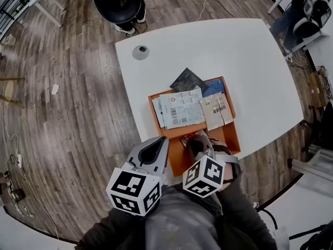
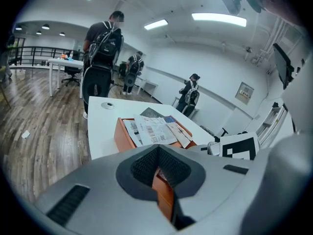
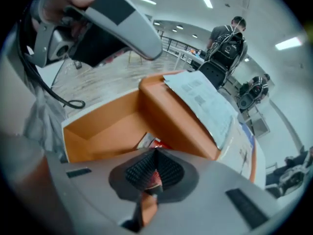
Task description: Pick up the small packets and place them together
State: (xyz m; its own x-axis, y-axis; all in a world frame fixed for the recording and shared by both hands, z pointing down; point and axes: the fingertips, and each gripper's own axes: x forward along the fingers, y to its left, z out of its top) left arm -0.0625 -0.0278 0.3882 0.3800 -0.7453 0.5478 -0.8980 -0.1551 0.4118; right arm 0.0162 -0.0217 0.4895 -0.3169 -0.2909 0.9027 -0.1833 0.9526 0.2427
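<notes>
Red packet [image 3: 152, 142], mostly hidden, seems pinched by right hand-held gripper [image 3: 155, 168]; left hand-held gripper [image 2: 157, 163] clenched, empty.

Held both grippers low and close in front of the body, side by side, with the marker cubes turned back toward the chest. Pointed the left gripper [image 1: 156, 149] forward and moderately downward, jaws drawn together, nothing caught between the ribbed pads [image 2: 145, 164]. Angled the right gripper [image 1: 198, 138] far more steeply downward, just beside the left and a little ahead of it, jaws fully closed and pinching a small packet [image 3: 153, 179], red and white, between the pads. Carried the forearms [image 1: 244, 212] in dark sleeves, bent in toward the middle, the right one reaching slightly further forward.
</notes>
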